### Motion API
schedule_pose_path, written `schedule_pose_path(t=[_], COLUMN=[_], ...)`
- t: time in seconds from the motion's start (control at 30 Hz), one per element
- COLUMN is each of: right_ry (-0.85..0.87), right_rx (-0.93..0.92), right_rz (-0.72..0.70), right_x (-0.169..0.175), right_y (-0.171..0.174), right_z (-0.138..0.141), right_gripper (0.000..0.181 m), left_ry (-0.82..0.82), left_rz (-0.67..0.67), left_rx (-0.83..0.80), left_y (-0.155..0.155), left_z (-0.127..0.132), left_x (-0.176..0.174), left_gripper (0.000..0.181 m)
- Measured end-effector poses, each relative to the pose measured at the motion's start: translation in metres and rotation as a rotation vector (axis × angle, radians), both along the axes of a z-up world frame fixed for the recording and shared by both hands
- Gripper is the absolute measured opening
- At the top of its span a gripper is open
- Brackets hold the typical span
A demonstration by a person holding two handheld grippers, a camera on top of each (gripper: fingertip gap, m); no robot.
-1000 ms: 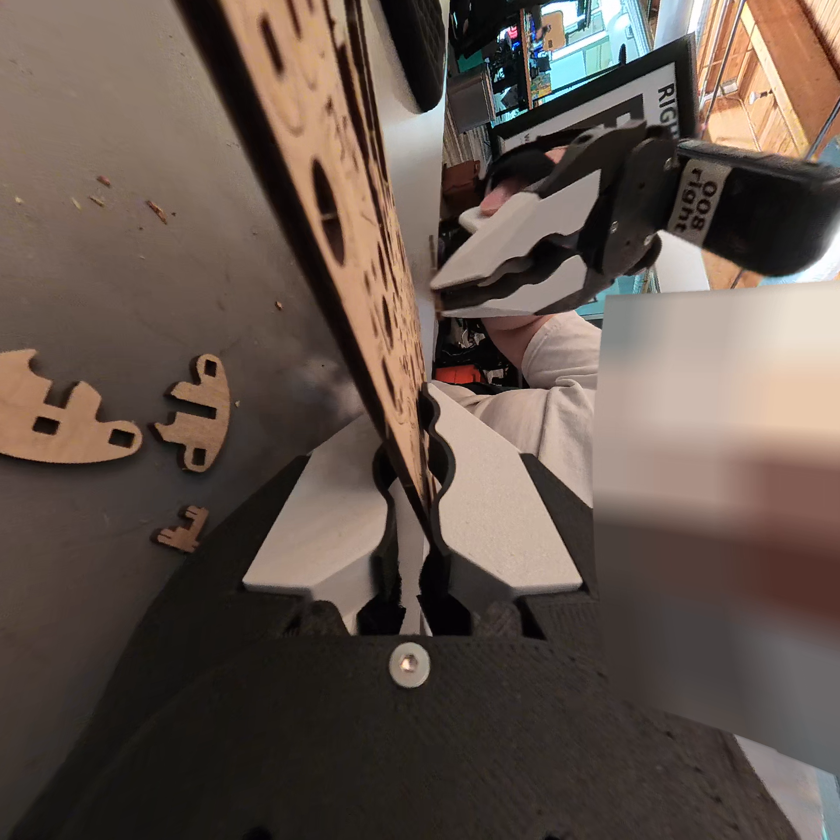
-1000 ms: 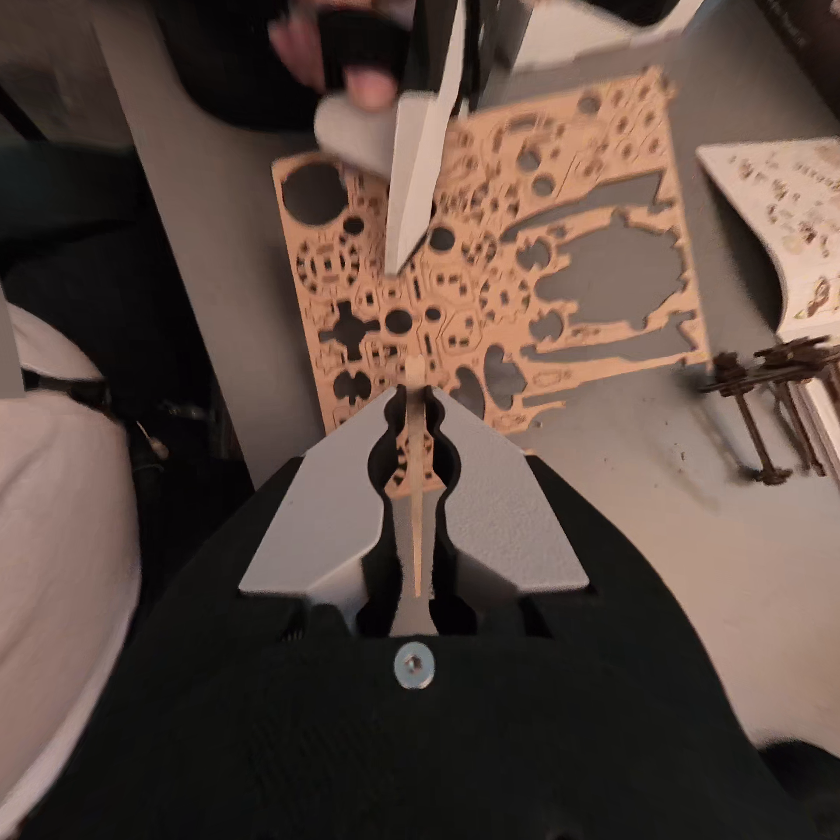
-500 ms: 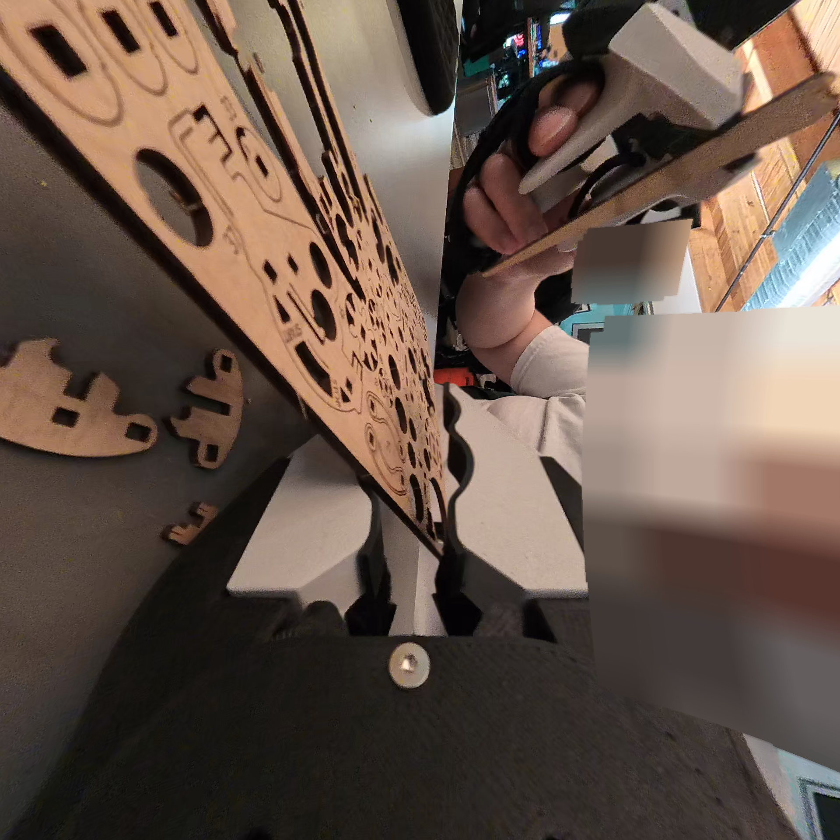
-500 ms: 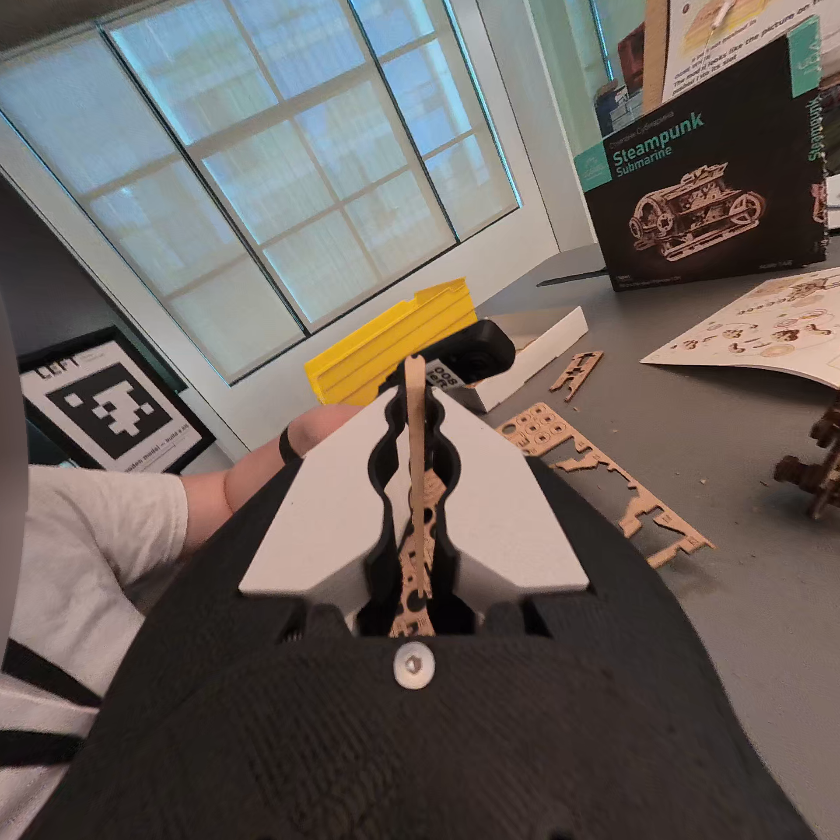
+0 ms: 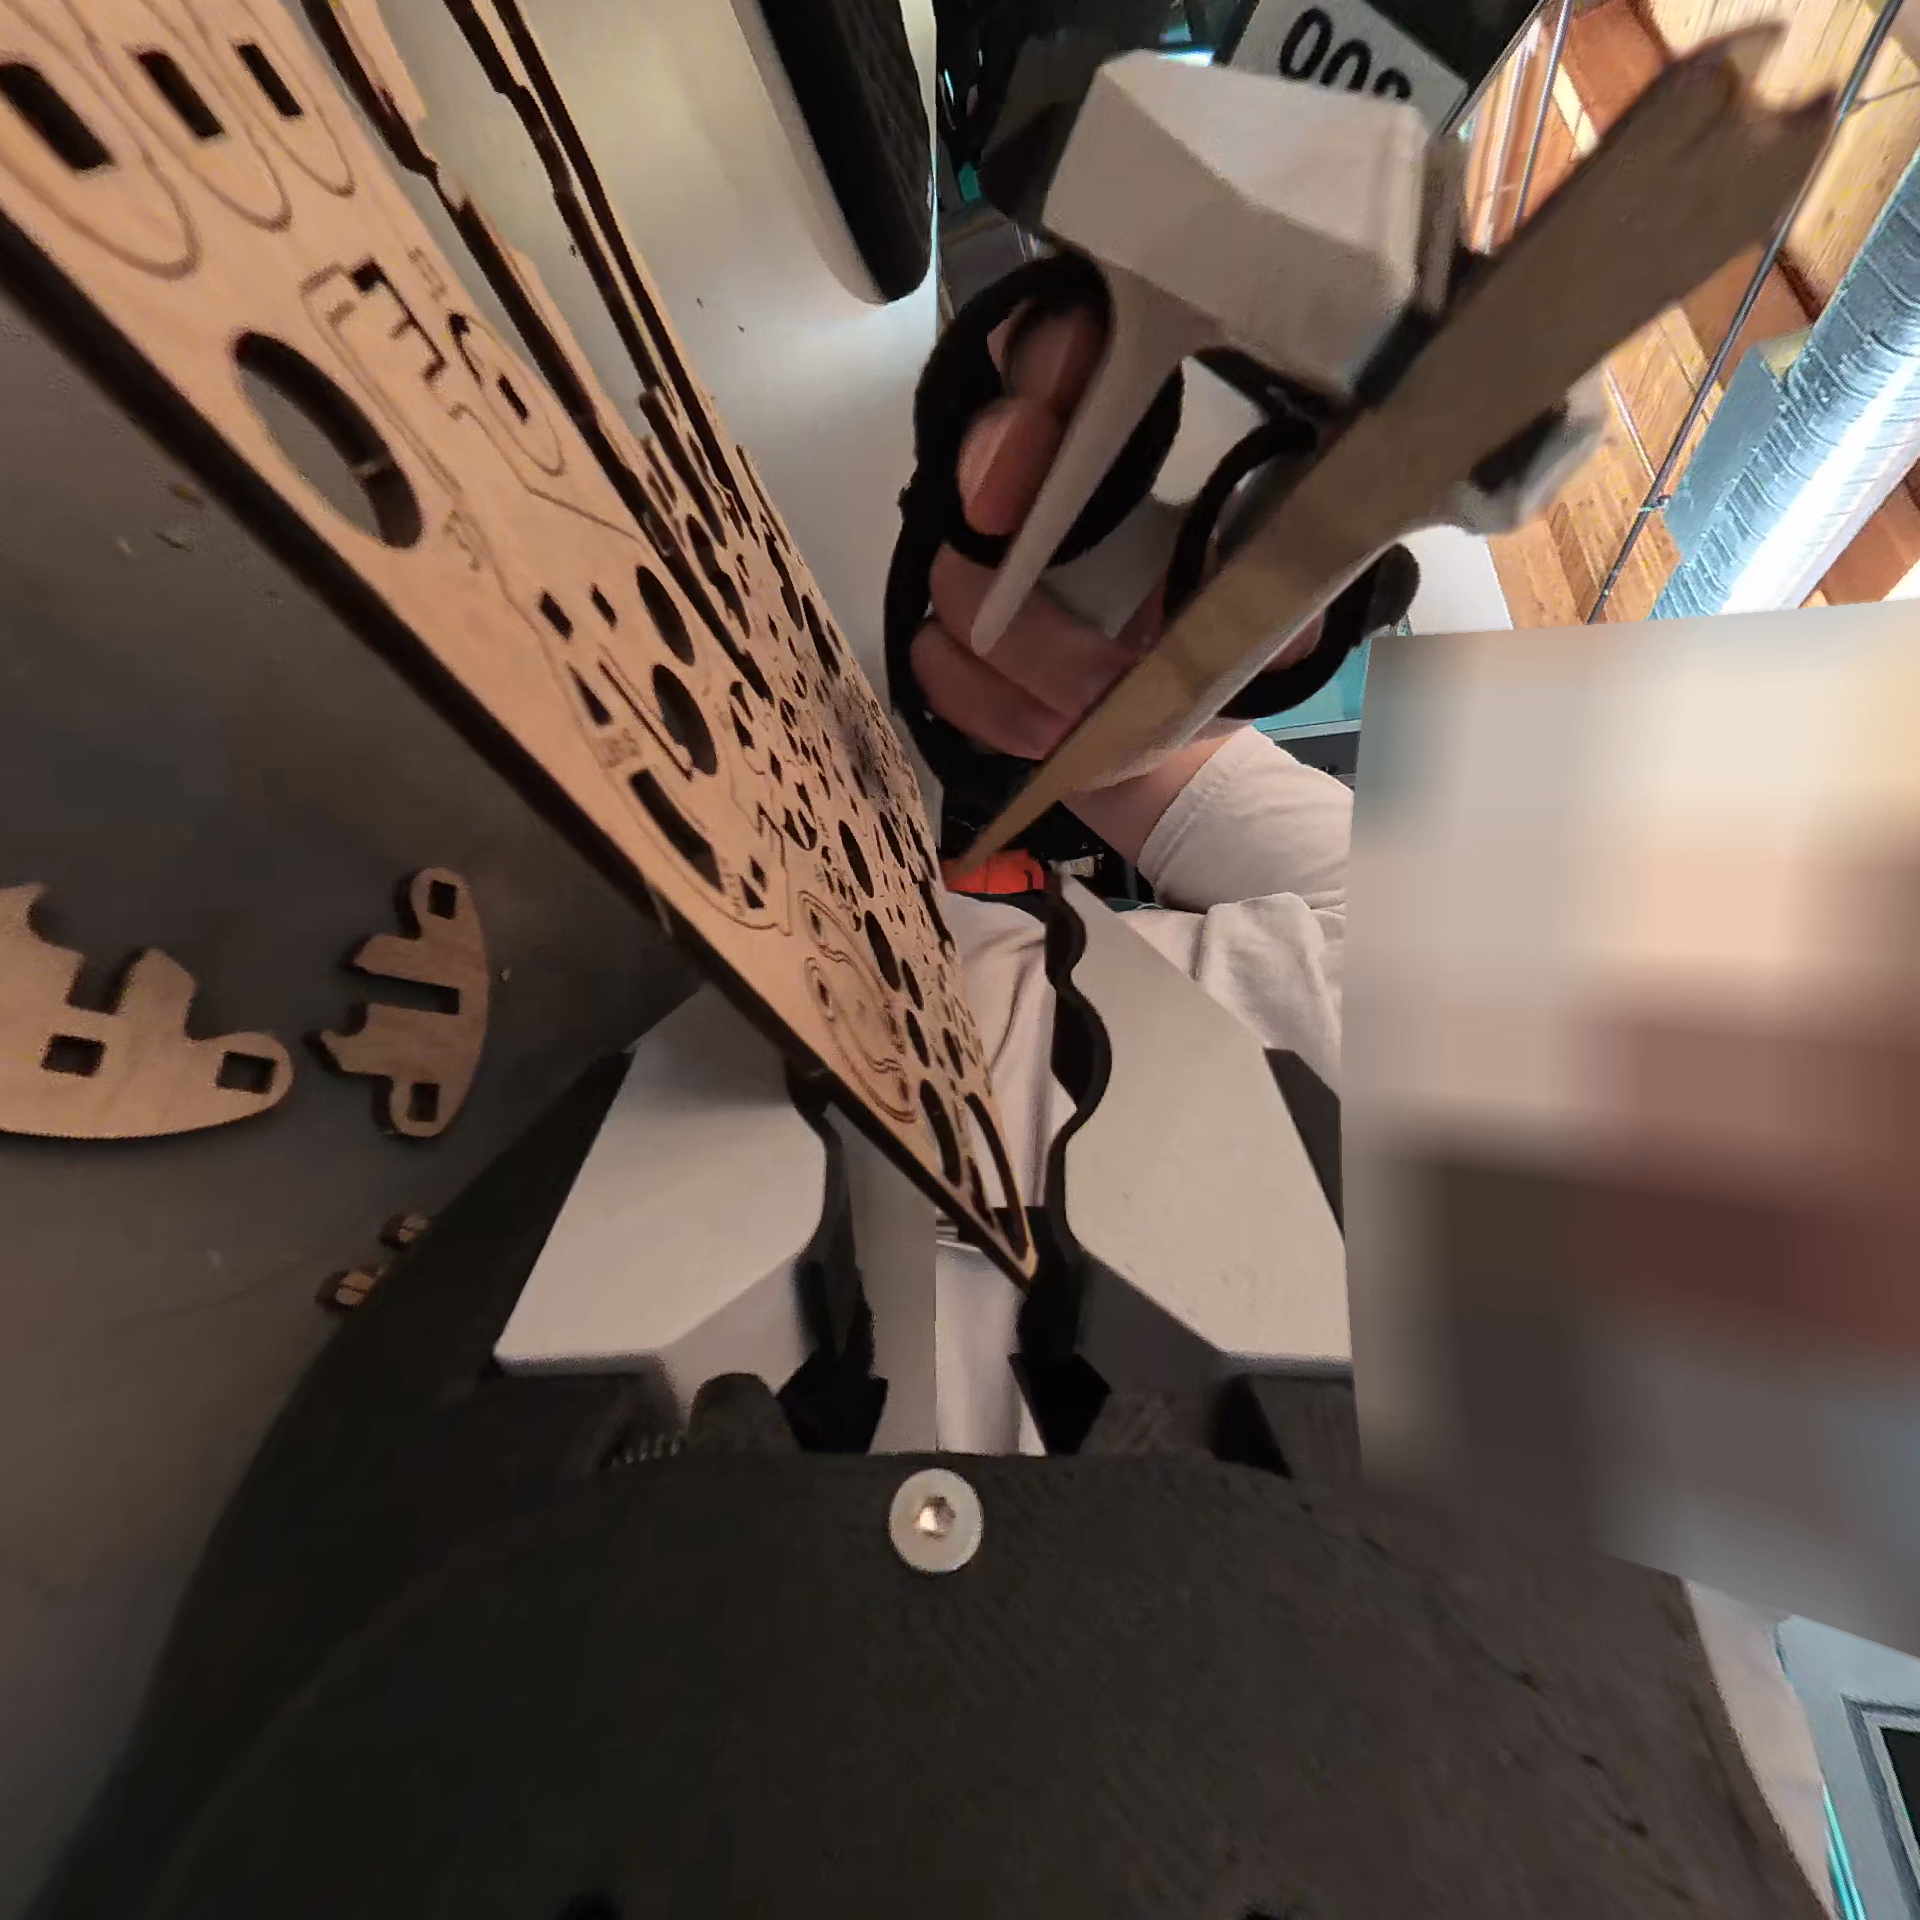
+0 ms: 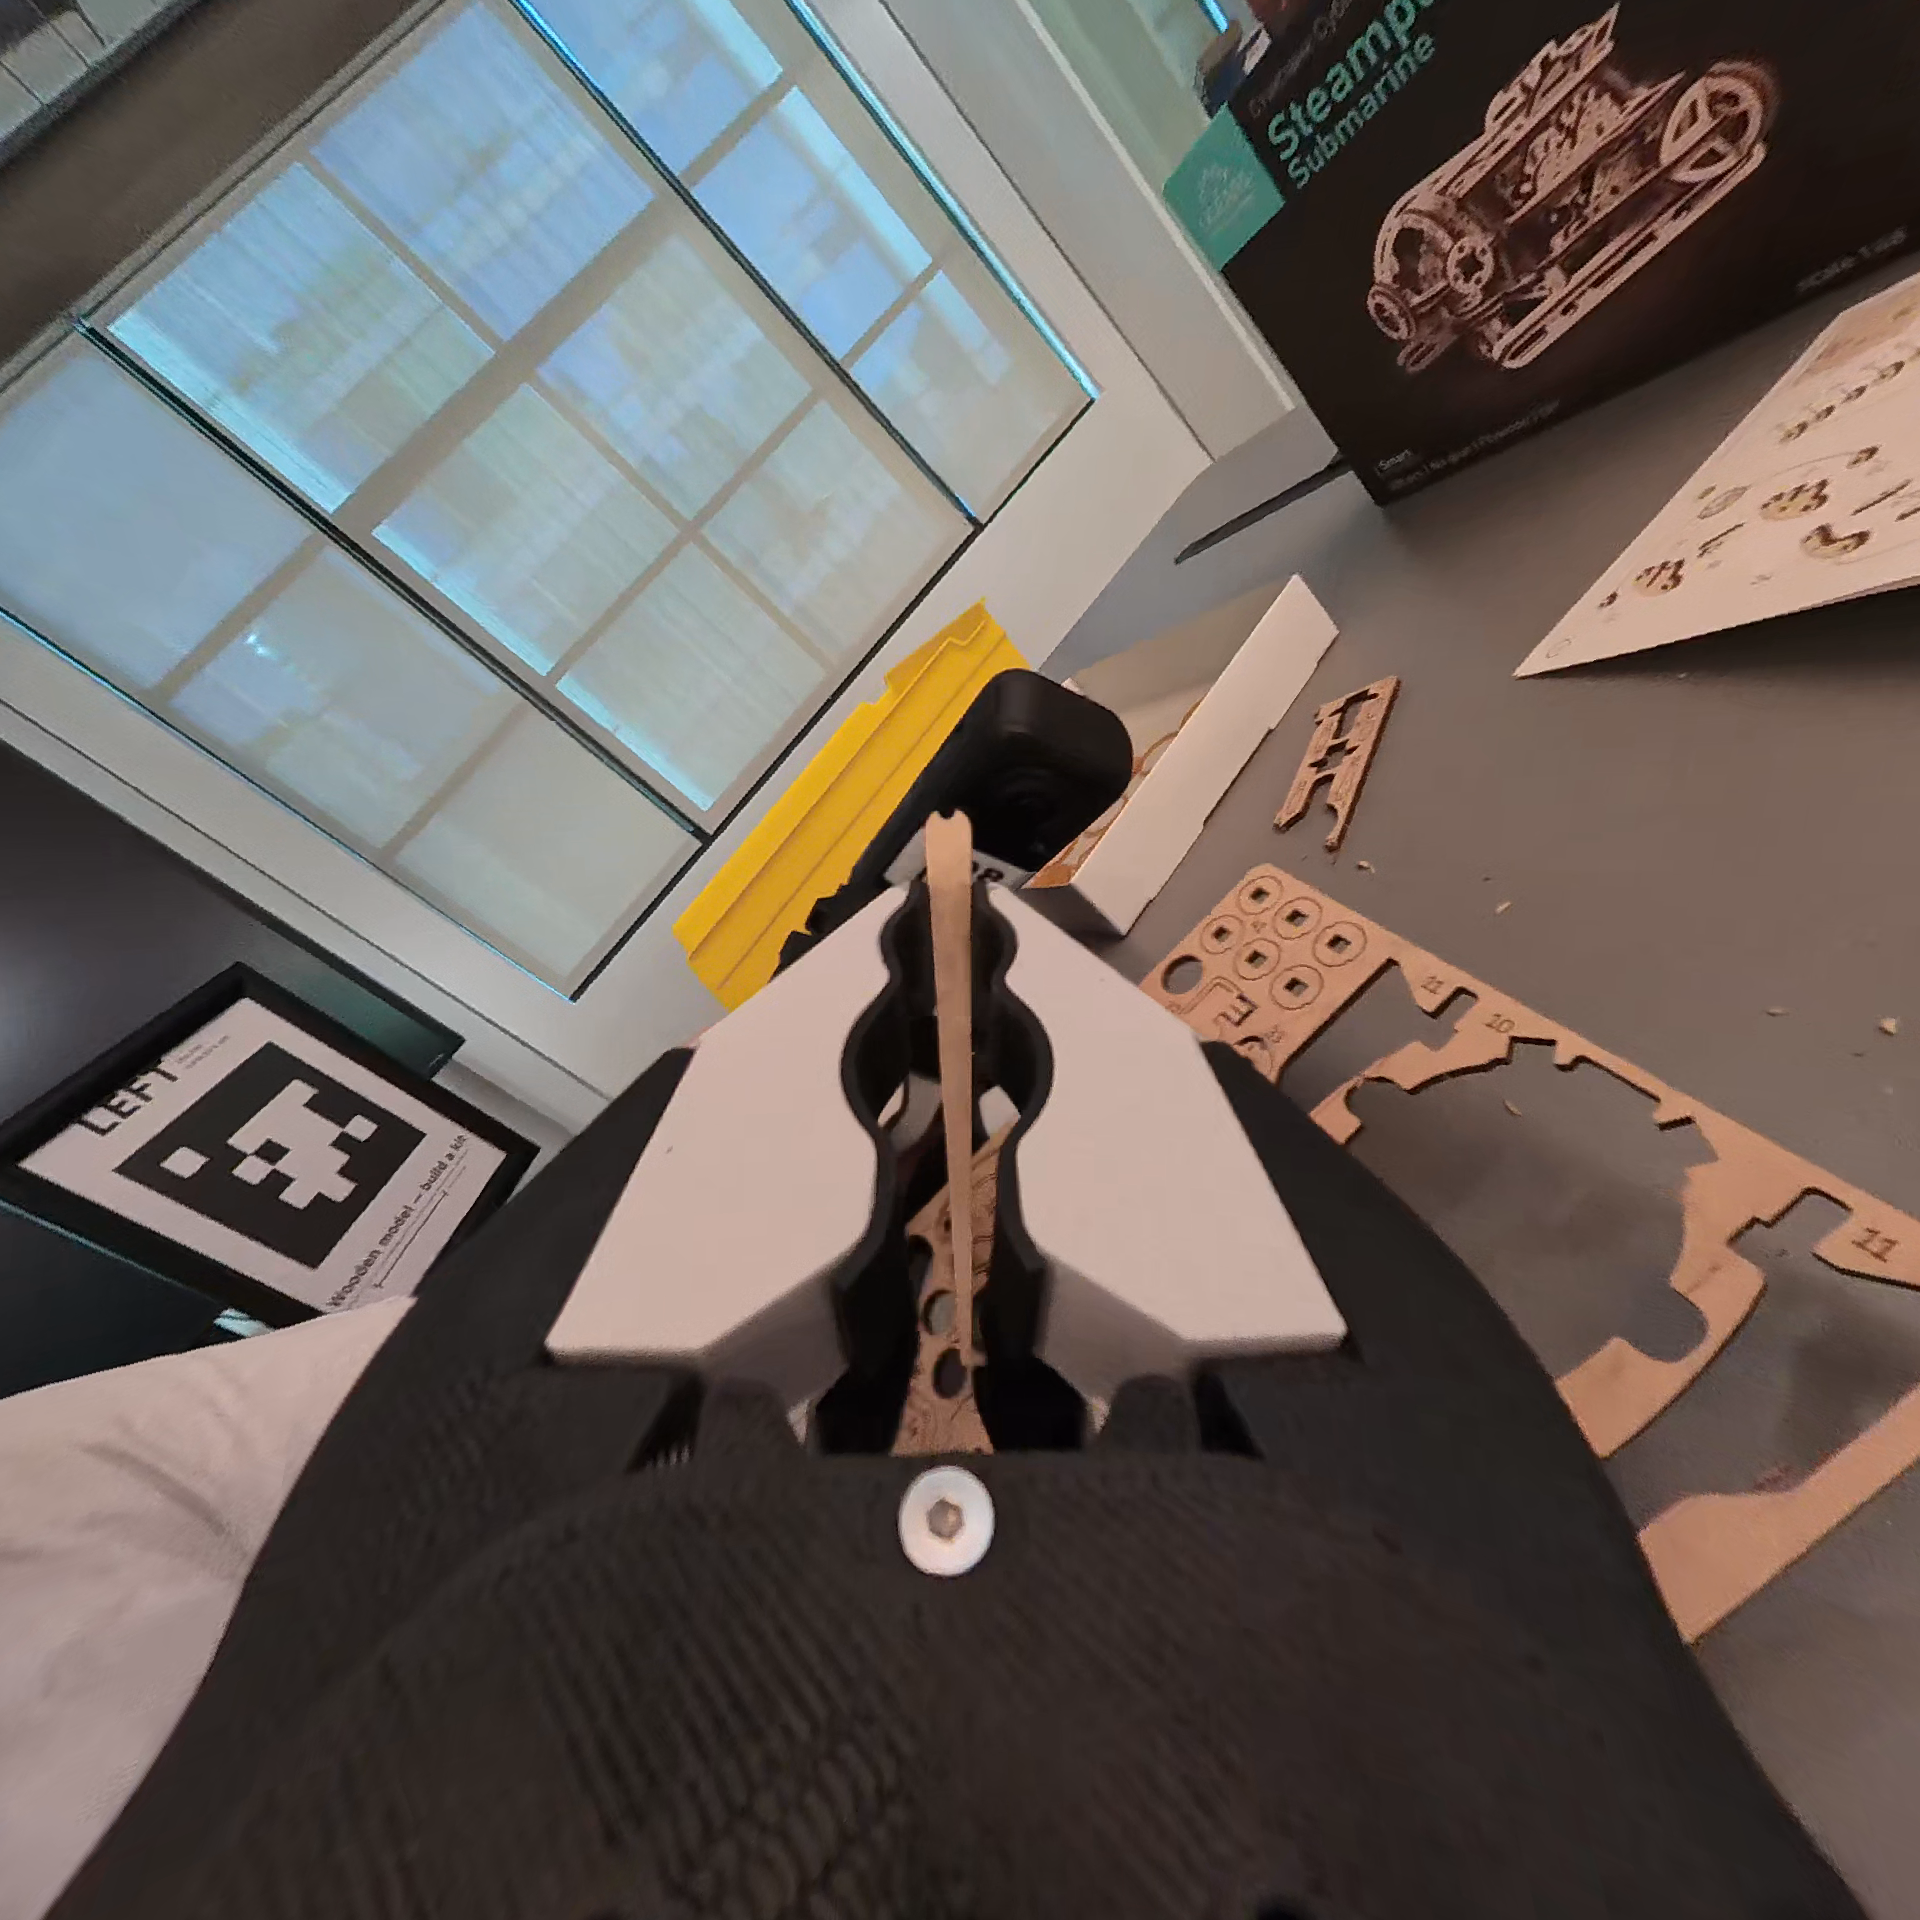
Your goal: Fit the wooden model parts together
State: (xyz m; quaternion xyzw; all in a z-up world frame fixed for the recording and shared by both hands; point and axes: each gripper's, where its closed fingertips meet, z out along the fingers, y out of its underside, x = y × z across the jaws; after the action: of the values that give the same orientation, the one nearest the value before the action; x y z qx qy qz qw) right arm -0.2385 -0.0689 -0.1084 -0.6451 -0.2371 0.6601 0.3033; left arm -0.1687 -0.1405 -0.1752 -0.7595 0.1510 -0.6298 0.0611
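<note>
right now the main risk is the laser-cut plywood sheet point(image 5: 582, 582) slipping or snapping: the left gripper point(image 5: 940, 1081) has its jaws set apart, and the sheet only leans through that gap on a slant, one corner down near the base of the right-hand finger, so nothing looks to be pinching it. any push from the wooden stick point(image 5: 1351, 499) could tip the sheet or crack its thin webs. the right gripper point(image 6: 951, 1091) is clamped on that stick point(image 6: 951, 1049), a thin pale strip seen edge-on whose pointed end comes close to the sheet's face; whether it touches is hard to tell. a skewed push would likely break a part instead of freeing it cleanly, and the stick could slide in its narrow hold. the sheet itself is light tan with dark burnt edges, crowded with round and oblong holes and engraved outlines. beside the sheet, on the grey table point(image 5: 187, 831), lie two loose notched wooden parts point(image 5: 410, 1008) with square slots, and farther from it, in the right wrist view, a spent frame sheet point(image 6: 1475, 1164) lies flat near the kit box point(image 6: 1558, 260) and an instruction sheet point(image 6: 1766, 520).
</note>
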Motion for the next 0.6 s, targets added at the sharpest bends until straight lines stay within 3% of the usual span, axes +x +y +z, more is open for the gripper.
schedule_pose_path(t=[0.3, 0.6], right_ry=[-0.047, 0.049], right_rx=[0.091, 0.218], right_rz=[0.007, 0.027], right_x=[-0.001, 0.007], right_y=[-0.003, -0.011], right_z=[-0.006, 0.017], right_gripper=[0.006, 0.006], left_ry=[0.018, 0.013], left_rz=[0.056, 0.028], left_rx=[-0.017, -0.026], left_y=[0.008, 0.004], left_z=[-0.004, -0.004], left_x=[-0.004, -0.002], left_gripper=[0.005, 0.003])
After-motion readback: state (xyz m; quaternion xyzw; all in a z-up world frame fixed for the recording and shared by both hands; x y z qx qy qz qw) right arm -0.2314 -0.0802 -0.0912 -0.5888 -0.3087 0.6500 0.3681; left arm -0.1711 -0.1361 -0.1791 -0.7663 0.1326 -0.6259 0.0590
